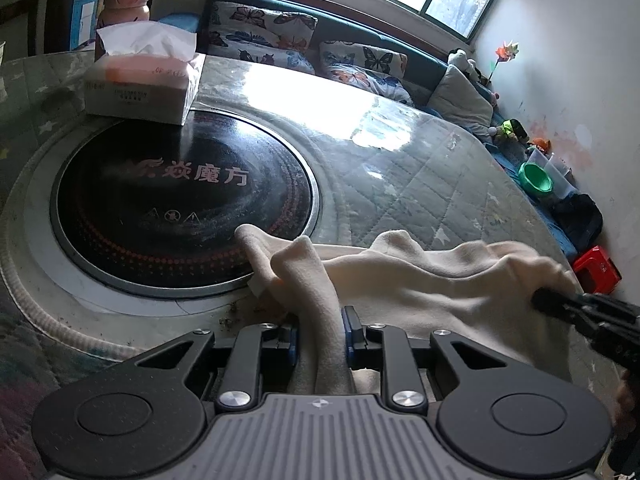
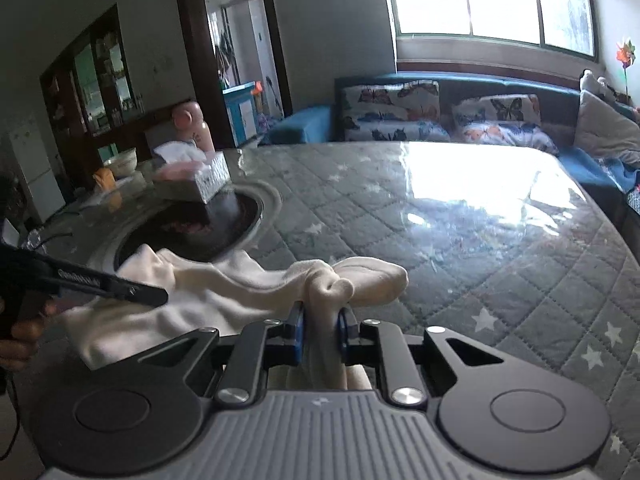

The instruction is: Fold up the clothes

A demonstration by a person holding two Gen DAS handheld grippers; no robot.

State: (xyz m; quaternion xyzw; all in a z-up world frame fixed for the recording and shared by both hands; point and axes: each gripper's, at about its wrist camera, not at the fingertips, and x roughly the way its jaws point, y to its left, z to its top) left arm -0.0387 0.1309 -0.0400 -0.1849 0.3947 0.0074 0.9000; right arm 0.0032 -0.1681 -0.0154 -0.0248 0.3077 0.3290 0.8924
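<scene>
Two corners held. Left gripper: clamped on a bunched edge of the cream fleece garment, beside the round black glass cooktop. Right gripper: likewise pinched on cloth, over the grey quilted star-print table cover. Best drawn apart evenly, kept taut, then lowered flat before creasing.

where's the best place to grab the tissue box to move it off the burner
Grip the tissue box across its two long side walls, low on the cardboard, coming from above. Tissue sticks out of the top, so pinching there would only pull a sheet. It overhangs the black burner.
</scene>
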